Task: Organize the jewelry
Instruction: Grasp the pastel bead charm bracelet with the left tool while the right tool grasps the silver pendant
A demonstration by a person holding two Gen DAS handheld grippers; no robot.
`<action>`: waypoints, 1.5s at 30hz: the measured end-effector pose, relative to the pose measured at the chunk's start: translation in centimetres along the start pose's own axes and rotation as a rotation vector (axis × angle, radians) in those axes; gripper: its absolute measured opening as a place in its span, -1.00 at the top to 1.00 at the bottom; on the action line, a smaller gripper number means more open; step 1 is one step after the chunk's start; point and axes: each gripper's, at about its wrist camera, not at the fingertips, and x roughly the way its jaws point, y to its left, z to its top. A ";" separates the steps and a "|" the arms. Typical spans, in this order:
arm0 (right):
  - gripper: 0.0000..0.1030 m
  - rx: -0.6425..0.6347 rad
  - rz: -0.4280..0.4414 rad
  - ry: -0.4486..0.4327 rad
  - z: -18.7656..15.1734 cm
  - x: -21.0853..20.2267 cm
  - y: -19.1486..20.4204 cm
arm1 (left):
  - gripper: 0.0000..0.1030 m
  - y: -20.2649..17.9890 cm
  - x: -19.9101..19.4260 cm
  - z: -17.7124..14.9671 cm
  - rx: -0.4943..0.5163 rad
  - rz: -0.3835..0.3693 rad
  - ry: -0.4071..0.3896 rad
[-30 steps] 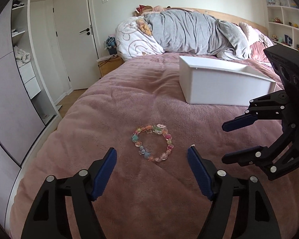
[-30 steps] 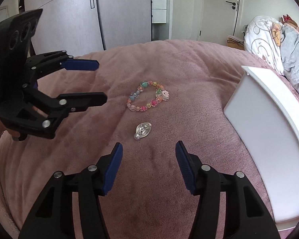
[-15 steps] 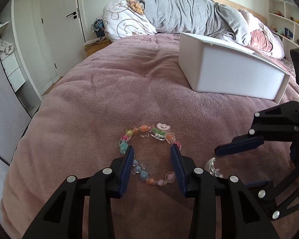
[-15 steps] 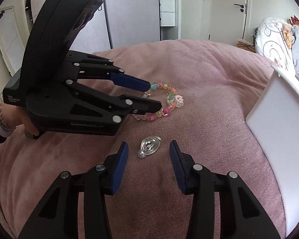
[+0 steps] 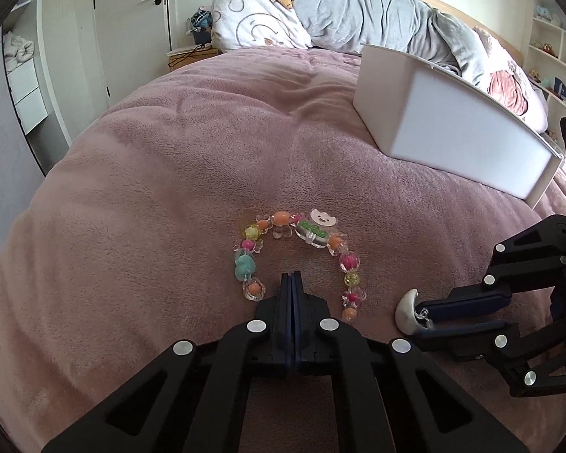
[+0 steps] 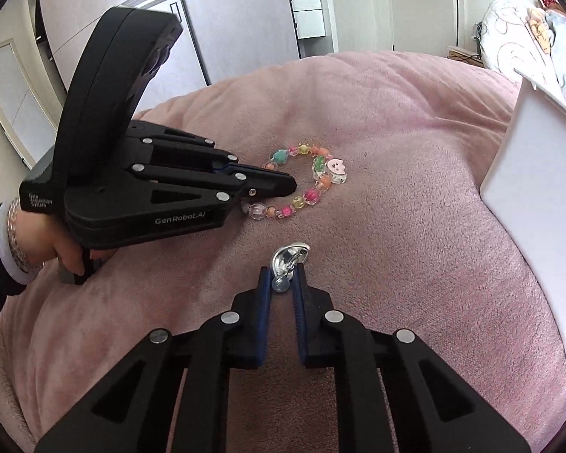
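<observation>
A colourful beaded bracelet (image 5: 298,228) lies in a ring on the pink blanket; it also shows in the right wrist view (image 6: 309,185). My left gripper (image 5: 291,277) is shut, its tips inside the ring over the near strand; whether it grips the strand is hidden. It shows from the side in the right wrist view (image 6: 288,185). My right gripper (image 6: 283,273) is shut on a small silver shell-shaped clip (image 6: 288,256), also seen in the left wrist view (image 5: 407,311) at the right gripper's tips (image 5: 420,315).
A white open box (image 5: 452,132) stands on the bed to the right, also in the right wrist view (image 6: 539,196). Pillows and a grey duvet (image 5: 358,11) lie at the headboard. A wardrobe (image 6: 226,19) and door stand beyond the bed's edge.
Both grippers have closed: the left over the bracelet's near strand, the right onto the silver clip. Both moved forward and down toward the blanket.
</observation>
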 end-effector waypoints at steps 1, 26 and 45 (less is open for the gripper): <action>0.76 0.005 0.002 -0.002 -0.1 -0.1 0.0 | 0.89 -0.1 -0.2 -0.2 -0.010 -0.002 -0.002; 0.73 0.087 0.029 -0.031 -1.1 -1.7 -0.9 | 0.35 -0.6 -2.2 -1.3 -0.090 0.130 -0.037; 0.71 0.119 0.033 -0.009 -0.9 -2.7 -1.3 | 0.62 -1.4 -3.5 -1.4 -0.160 0.112 -0.017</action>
